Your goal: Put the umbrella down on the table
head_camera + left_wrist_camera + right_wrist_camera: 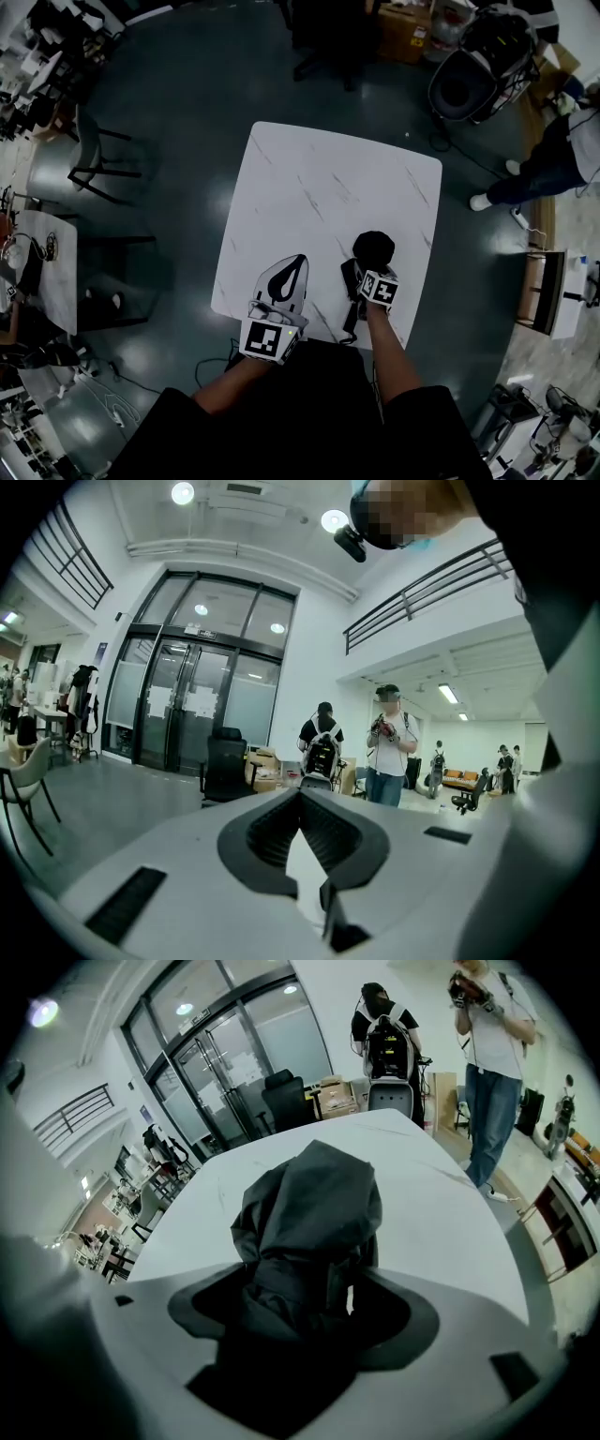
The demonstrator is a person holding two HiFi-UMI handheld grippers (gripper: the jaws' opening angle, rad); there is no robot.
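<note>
The right claw [314, 1274] is gripping the folded black umbrella [314, 1199], whose bundled fabric is protruding forward past the jaws (contact with the surface cannot be confirmed) over the near right area of the white worktop [319, 187]. The left claw [300, 799] is sitting beside it, tips together and empty.

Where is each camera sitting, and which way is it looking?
Head view: on the person's head, looking steeply down at the white table; forearms, left gripper and right gripper show.
Left gripper view: on the left gripper, facing glass doors across the room; its shut, empty jaws show.
Right gripper view: on the right gripper, facing over the table; its jaws clamp the black umbrella.
Shared: both gripper views catch the person in a white shirt.
</note>
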